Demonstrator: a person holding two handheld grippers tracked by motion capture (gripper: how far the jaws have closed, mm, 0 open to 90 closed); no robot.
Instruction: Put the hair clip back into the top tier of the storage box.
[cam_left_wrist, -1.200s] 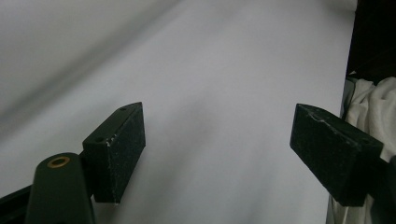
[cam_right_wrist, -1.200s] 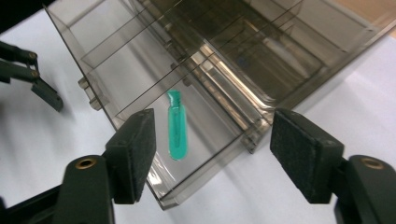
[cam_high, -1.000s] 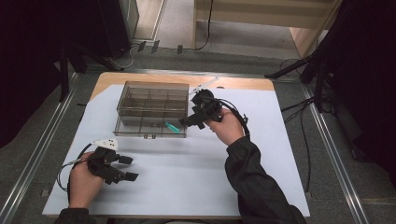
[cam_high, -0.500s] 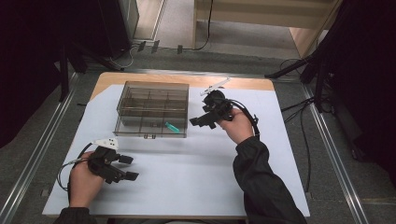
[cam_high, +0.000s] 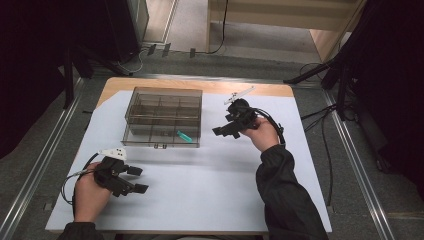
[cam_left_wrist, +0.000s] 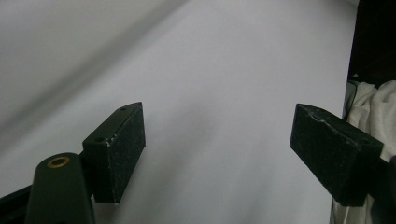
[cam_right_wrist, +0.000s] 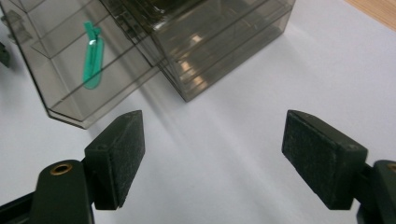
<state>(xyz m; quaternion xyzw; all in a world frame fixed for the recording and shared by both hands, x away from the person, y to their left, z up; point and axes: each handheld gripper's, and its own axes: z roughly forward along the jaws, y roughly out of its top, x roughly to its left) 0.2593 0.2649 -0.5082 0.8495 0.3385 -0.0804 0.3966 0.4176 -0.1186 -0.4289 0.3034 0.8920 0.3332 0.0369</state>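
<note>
Overhead: right gripper (cam_high: 226, 128) released, empty, hovering at 3 o'clock of clear compartment box (cam_high: 162, 116); green clip (cam_high: 183, 135) inside; left gripper (cam_high: 134, 179) released, parked at 7 o'clock.

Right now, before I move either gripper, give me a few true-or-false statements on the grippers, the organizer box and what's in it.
1. Both grippers are open and hold nothing. True: the left gripper and the right gripper have jaws spread over bare sheet.
2. The green clip lies on the white sheet outside the box. False: it sits in a compartment of the clear compartment box.
3. The right gripper is beside the box, not over it. True.
4. The left gripper touches the box. False: it is well apart, near the table's front edge.
</note>
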